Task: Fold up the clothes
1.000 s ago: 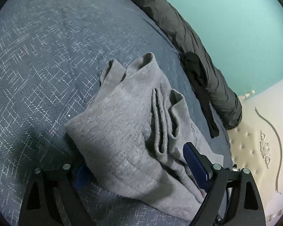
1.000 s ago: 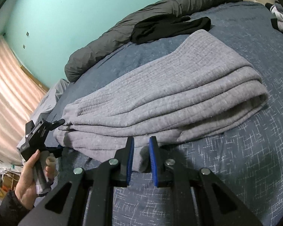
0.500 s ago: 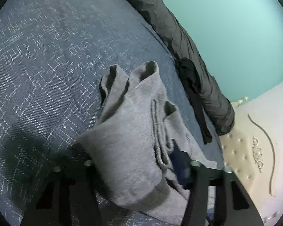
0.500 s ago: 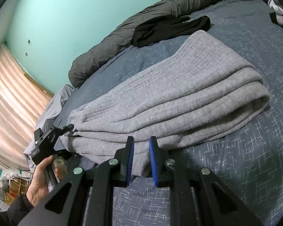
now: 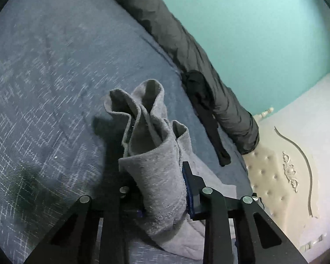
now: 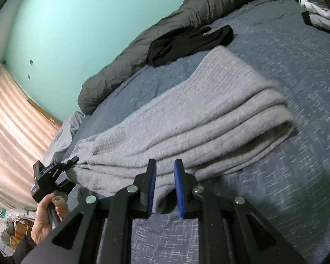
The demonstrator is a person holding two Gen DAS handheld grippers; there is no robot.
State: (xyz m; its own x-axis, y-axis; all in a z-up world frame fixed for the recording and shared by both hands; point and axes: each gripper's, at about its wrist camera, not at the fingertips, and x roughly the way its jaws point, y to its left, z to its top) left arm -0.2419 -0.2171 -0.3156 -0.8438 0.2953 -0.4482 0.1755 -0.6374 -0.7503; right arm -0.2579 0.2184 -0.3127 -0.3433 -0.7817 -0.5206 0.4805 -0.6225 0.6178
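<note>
**Grippers pinch grey garment on blue bed**

Knitwear in grey, a ribbed garment point(image 6: 209, 118) folded lengthwise into stacked layers, lies across a blue bedspread point(image 6: 296, 176) flecked with pale crosshatch. No box or basket shows in either view. The left gripper point(image 5: 162, 187), whose jaws have just been closing, is clamped on one bunched end of the garment, the cloth rising between its fingers in soft upright folds above the bedspread. Seen from the right wrist, that same tool point(image 6: 53, 176) sits in a person's hand point(image 6: 45, 217) at the garment's far end, by the bed's edge. The right gripper point(image 6: 165, 184) stands narrowly parted, its blue pads point(image 6: 179, 189) either side of a fold of the near edge; it appears to pinch that fold. A rolled, crinkled dark grey quilt point(image 6: 165, 26) runs along the turquoise wall point(image 6: 77, 22), with a limp black garment point(image 6: 187, 41) lying against it. A cream tufted headboard point(image 5: 285, 165) with scrollwork stands at the bed's end.
</note>
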